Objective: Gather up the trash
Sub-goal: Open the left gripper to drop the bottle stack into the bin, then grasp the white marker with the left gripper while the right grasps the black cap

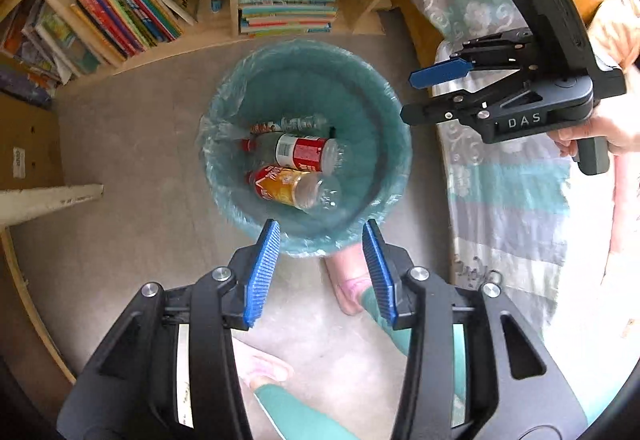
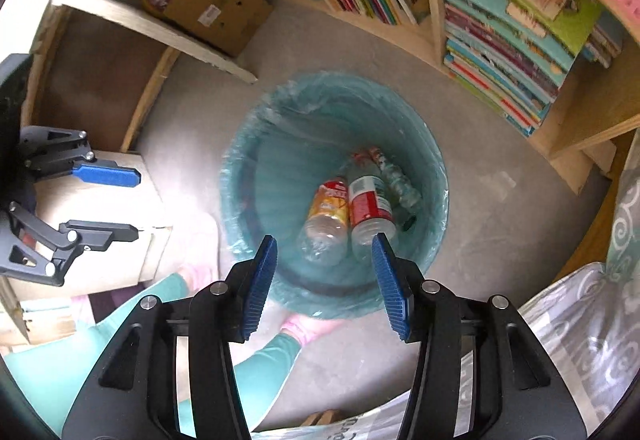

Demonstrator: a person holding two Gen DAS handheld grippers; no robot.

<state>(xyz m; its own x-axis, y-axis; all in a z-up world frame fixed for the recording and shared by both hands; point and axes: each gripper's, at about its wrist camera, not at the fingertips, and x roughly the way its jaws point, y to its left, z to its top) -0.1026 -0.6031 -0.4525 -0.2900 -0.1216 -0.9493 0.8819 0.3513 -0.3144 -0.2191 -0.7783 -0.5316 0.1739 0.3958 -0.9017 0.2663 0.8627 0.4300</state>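
A teal trash bin [image 1: 372, 100] lined with a clear bag stands on the floor; it also shows in the right wrist view [image 2: 256, 176]. Inside lie a red-labelled bottle [image 1: 302, 152], an orange-labelled bottle [image 1: 288, 186] and a crushed clear bottle [image 1: 296, 123]. In the right wrist view the same red-labelled bottle [image 2: 370, 206], orange-labelled bottle [image 2: 328, 216] and crushed clear bottle [image 2: 396, 176] show. My left gripper [image 1: 320, 230] is open and empty above the bin's near rim. My right gripper [image 2: 324, 246] is open and empty above the bin; it shows at the right of the left wrist view [image 1: 408, 96].
A wooden bookshelf [image 1: 224, 36] full of books stands behind the bin. A cardboard box [image 2: 218, 6] sits at the left. A patterned bed cover [image 1: 504, 176] lies at the right. The person's feet in pink slippers [image 1: 348, 284] stand on the grey floor by the bin.
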